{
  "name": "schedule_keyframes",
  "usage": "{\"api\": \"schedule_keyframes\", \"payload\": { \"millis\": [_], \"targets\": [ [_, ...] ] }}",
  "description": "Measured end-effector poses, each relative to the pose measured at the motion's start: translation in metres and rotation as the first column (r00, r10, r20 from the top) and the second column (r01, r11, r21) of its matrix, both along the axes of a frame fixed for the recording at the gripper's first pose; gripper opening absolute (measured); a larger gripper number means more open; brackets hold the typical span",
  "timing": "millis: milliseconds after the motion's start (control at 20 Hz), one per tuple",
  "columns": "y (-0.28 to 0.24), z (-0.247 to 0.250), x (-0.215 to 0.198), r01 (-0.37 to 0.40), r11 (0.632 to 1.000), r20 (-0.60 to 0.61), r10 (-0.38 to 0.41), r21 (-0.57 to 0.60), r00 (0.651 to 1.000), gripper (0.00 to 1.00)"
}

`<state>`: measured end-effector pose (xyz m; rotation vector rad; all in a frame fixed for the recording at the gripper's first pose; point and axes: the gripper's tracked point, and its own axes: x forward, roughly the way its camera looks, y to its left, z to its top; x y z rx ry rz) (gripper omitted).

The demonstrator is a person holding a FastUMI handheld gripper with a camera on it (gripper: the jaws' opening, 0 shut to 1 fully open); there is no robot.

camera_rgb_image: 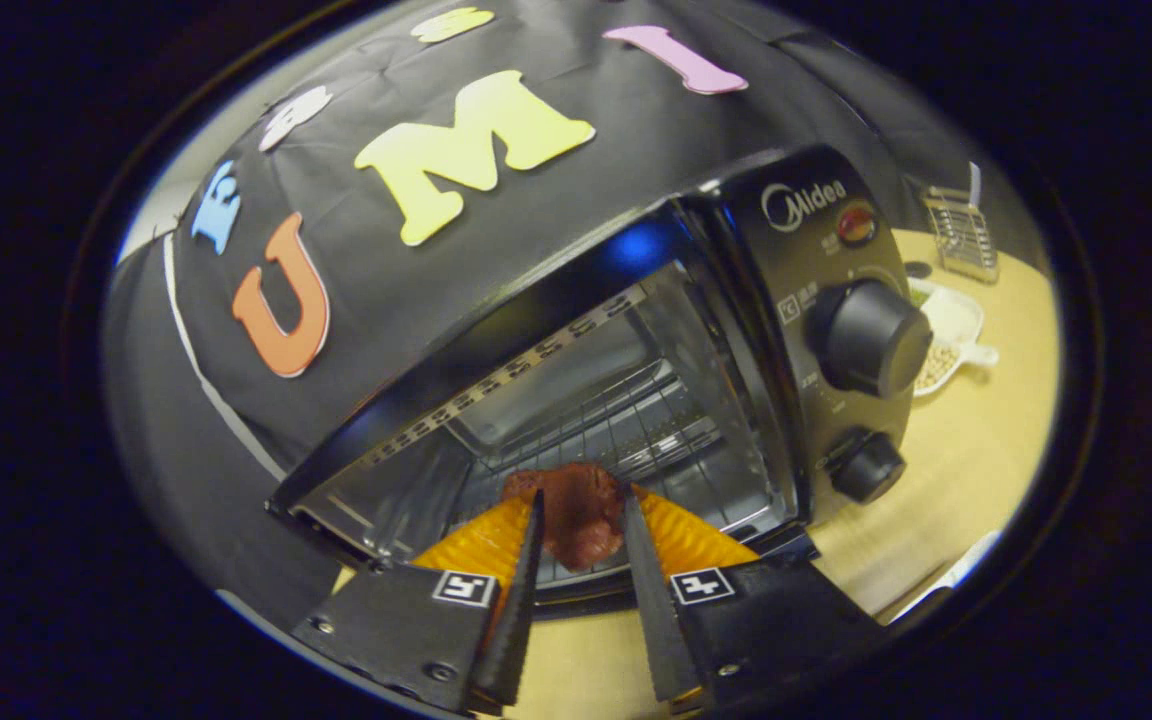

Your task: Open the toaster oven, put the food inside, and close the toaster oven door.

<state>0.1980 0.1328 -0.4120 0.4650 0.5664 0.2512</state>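
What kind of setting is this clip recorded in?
Probably a staged kitchen counter in a booth: an open toaster oven on a pale table, a white dish beyond, the gripper holding brown food.

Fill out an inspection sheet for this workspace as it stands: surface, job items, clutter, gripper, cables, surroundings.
Surface: light wooden table, bare beside the oven.
Job's things: toaster oven stands with its door open, wire rack visible inside; reddish-brown piece of food held at the oven mouth.
Clutter: white dish with small pale bits and a wire basket, both on the table beyond the oven.
Gripper: gripper shut on the food, both fingers pressing its sides, just ahead of the rack.
Cables: nothing seen.
Surroundings: black cloth booth wall behind the oven.
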Motion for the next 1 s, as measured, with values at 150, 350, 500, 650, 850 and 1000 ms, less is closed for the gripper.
{"api": "schedule_keyframes", "payload": {
  "millis": [150,350,500,650,850,1000],
  "targets": [
    [-0.012,0.016,-0.009,0.008,0.986,0.080,0.005,-0.166,0.997,0.70],
    [-0.030,0.041,-0.052,0.024,0.942,0.169,0.035,-0.334,0.985,0.80],
    [-0.031,0.051,-0.093,0.019,0.926,0.181,0.053,-0.376,0.982,0.91],
    [-0.022,0.050,-0.134,-0.013,0.923,0.177,0.087,-0.384,0.980,0.96],
    [-0.012,0.029,-0.177,-0.071,0.900,0.138,0.143,-0.429,0.980,1.00],
    [-0.007,-0.002,-0.210,-0.118,0.893,0.040,0.150,-0.435,0.988,1.00]
  ]
}}
